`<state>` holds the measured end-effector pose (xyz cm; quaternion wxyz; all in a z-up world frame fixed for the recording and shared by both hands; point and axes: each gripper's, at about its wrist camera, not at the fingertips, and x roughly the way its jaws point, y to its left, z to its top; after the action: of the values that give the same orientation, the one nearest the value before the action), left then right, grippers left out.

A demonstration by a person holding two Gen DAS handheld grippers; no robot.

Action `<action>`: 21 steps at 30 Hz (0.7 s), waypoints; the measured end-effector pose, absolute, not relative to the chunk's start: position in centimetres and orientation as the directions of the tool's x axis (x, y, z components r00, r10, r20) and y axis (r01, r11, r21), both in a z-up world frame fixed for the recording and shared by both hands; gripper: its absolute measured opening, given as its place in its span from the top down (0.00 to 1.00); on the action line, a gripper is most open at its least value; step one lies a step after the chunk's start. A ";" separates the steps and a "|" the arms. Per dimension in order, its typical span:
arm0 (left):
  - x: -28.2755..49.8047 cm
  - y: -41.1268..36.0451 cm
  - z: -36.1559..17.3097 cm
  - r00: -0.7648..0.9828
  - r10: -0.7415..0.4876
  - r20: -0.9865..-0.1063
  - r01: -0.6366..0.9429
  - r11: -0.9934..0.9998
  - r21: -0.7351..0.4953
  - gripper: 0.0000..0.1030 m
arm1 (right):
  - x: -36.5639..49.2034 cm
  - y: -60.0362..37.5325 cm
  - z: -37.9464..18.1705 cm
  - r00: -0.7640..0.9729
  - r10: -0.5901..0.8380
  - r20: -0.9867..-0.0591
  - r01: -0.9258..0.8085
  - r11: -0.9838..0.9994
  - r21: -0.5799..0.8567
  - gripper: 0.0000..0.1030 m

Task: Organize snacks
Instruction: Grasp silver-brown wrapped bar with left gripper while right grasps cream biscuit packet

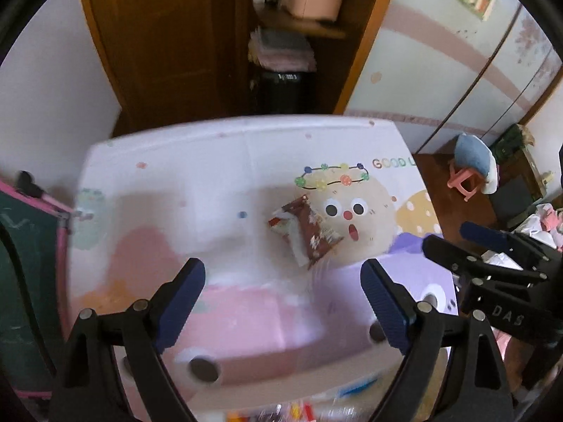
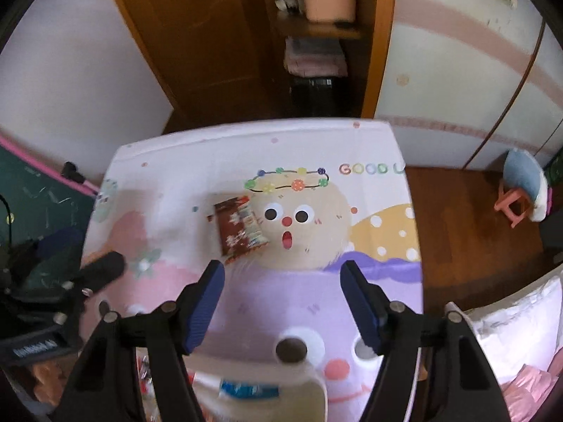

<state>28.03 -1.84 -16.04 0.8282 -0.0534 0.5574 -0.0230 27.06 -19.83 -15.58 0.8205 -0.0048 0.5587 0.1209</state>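
Observation:
A brown snack packet (image 1: 304,232) lies flat on the cartoon-print tablecloth (image 1: 211,183), beside the printed round face. My left gripper (image 1: 283,267) hangs above the cloth just short of the packet, open, with nothing between its blue pads. In the right wrist view the same packet (image 2: 239,228) sits ahead and left of my right gripper (image 2: 281,269), which is also open and empty. Each gripper shows in the other's view: the right gripper (image 1: 447,235) at the right edge, the left gripper (image 2: 88,256) blurred at the left edge.
A white container with a blue label (image 2: 260,394) stands at the table's near edge, with blurred colourful packets (image 1: 292,411) beside it. A green chalkboard (image 2: 38,197) flanks the left side. Behind are a wooden cupboard (image 1: 169,42) and, on the right, a pink stool (image 2: 513,204) on the wooden floor.

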 end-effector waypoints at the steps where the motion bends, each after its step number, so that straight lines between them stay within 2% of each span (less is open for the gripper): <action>1: 29.1 -2.1 -17.4 0.357 -0.097 -0.929 -0.029 0.993 -0.115 0.13 | 28.2 -19.8 -16.8 0.332 0.192 -0.924 -0.196 0.972 0.132 0.37; 5: 32.3 -2.9 -22.2 0.297 -0.090 -0.950 -0.066 0.991 -0.114 0.19 | 31.6 -20.3 -21.1 0.265 0.195 -0.944 -0.137 0.977 0.163 0.44; 11: 35.6 -3.3 -27.4 0.240 -0.130 -0.962 -0.157 0.973 -0.170 0.26 | 33.7 -21.5 -24.8 0.219 0.222 -0.950 -0.059 0.975 0.214 0.44; 13: 36.0 -3.5 -28.6 0.223 -0.142 -0.964 -0.169 0.969 -0.182 0.31 | 34.1 -21.7 -25.6 0.209 0.223 -0.952 -0.049 0.975 0.218 0.44; 14: 36.1 -3.7 -29.1 0.212 -0.150 -0.966 -0.171 0.967 -0.188 0.41 | 34.3 -21.8 -25.9 0.204 0.226 -0.953 -0.046 0.974 0.221 0.44; 15: 36.0 -3.8 -29.7 0.199 -0.161 -0.967 -0.171 0.965 -0.196 0.55 | 34.4 -21.8 -26.2 0.200 0.230 -0.952 -0.046 0.973 0.225 0.44; 16: 35.9 -3.9 -30.2 0.189 -0.178 -0.966 -0.171 0.963 -0.210 0.61 | 34.4 -21.7 -26.5 0.196 0.235 -0.952 -0.047 0.972 0.230 0.44; 18: 35.5 -3.4 -30.3 0.217 -0.186 -0.958 -0.191 0.955 -0.228 0.83 | 34.5 -21.5 -26.9 0.188 0.248 -0.950 -0.054 0.969 0.242 0.44; 21: 34.6 -2.0 -29.4 0.248 -0.175 -0.953 -0.221 0.948 -0.231 0.87 | 34.7 -20.4 -27.4 0.172 0.270 -0.947 -0.084 0.962 0.259 0.44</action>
<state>34.57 -1.97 -29.41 0.7734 -0.1612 0.6129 0.0149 34.67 -20.38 -27.35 0.7621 0.0732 0.6328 0.1162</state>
